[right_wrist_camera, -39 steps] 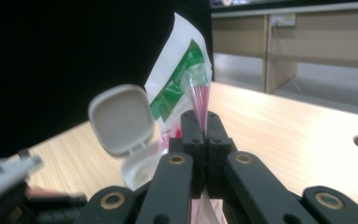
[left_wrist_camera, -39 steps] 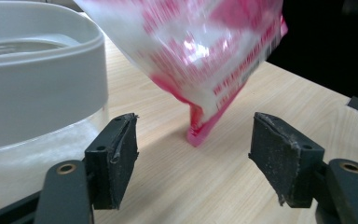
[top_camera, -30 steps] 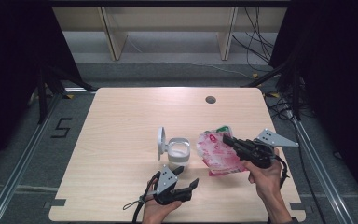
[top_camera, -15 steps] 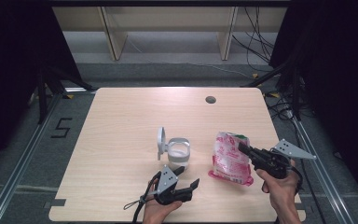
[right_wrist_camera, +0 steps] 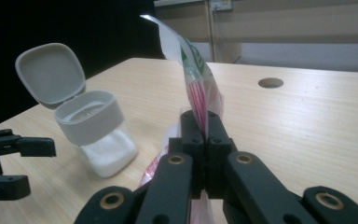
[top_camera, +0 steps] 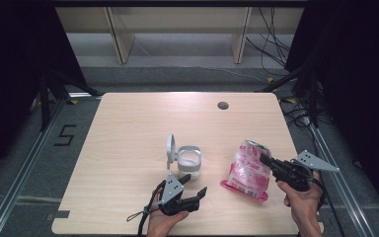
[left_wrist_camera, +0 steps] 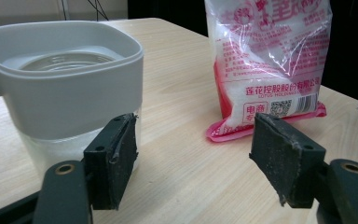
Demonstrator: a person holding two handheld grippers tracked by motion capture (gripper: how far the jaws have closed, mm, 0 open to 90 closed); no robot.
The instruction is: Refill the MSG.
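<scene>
Two hands low, right gripper [top_camera: 265, 160] pinching bag [top_camera: 246, 170], left gripper [top_camera: 192, 185] level

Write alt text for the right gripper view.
The right gripper is shut on the edge of a pink and clear bag above a wooden table. To the left stands an open jar of white powder, its lid flipped up.

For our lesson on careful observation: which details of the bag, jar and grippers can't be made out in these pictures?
- Bag top edge: right gripper view, hidden between its shut jaws.
- Jar base: left gripper view, behind a jaw.
- Bag's print: high view, too small.
</scene>
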